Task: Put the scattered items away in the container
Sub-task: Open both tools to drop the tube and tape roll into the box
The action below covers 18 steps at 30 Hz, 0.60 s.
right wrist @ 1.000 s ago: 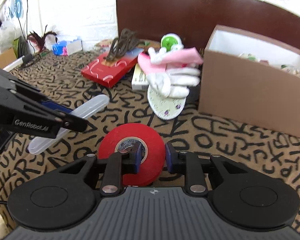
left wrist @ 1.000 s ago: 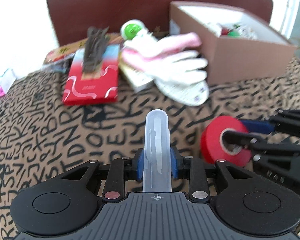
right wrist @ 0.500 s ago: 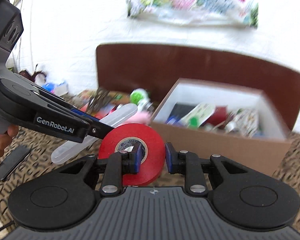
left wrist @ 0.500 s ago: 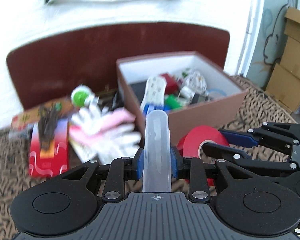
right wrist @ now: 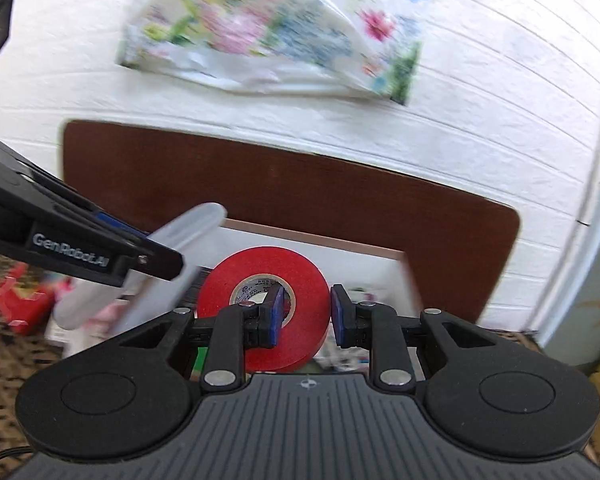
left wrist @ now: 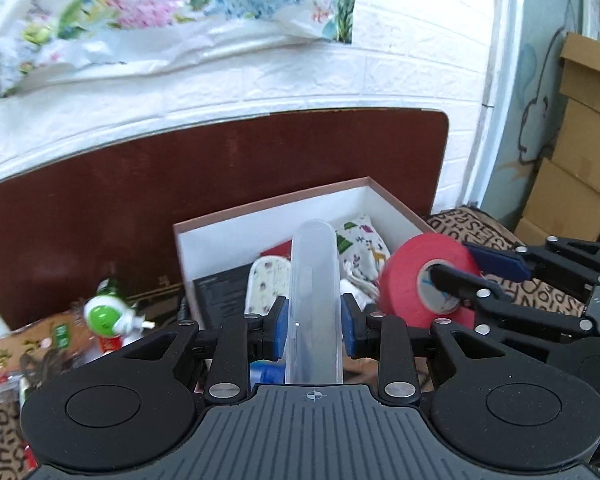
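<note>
My left gripper point(left wrist: 314, 330) is shut on a clear plastic case point(left wrist: 314, 292) and holds it above the open brown box point(left wrist: 220, 228). My right gripper point(right wrist: 304, 316) is shut on a red tape roll point(right wrist: 260, 280), one finger through its core, also over the box point(right wrist: 340, 246). The tape roll point(left wrist: 416, 276) and right gripper point(left wrist: 484, 280) show at the right of the left wrist view. The left gripper point(right wrist: 156, 258) and case point(right wrist: 192, 232) show at the left of the right wrist view. The box holds several items.
A green and white toy point(left wrist: 106, 314), a flat printed pack point(left wrist: 24, 344) and a red box point(right wrist: 16, 304) lie on the patterned cover left of the box. A brown headboard point(left wrist: 140, 200) stands behind. Cardboard boxes point(left wrist: 576, 168) are stacked at the right.
Both grippers have risen from the cover and moved forward with the case and tape roll, from in front of the box to above it.
</note>
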### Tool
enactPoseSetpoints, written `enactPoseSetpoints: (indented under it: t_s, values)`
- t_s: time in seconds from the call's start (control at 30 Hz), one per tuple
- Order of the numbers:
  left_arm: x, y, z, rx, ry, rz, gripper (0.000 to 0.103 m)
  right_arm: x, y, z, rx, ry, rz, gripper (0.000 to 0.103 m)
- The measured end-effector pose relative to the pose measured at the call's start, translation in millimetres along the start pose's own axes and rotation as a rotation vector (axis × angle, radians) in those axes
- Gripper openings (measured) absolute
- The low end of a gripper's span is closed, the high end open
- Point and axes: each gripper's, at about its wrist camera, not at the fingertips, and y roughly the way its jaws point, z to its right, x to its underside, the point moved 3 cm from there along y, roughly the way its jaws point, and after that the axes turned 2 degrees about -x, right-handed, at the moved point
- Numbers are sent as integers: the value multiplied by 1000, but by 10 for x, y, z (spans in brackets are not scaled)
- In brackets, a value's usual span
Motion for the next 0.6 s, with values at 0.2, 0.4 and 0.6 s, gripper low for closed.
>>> enactPoseSetpoints:
  t_s: [0.2,0.4,0.6]
  values:
    - [-125,642,5,41,-31,-60,26,128,473,318,55,34,-97,27]
    - [-78,1108,43,54,-27,-124,26,260,858,493,80,33,-180,27]
    - [-39,1203,69,89,2,-108,96,333,1106,499,59,3,-239,64]
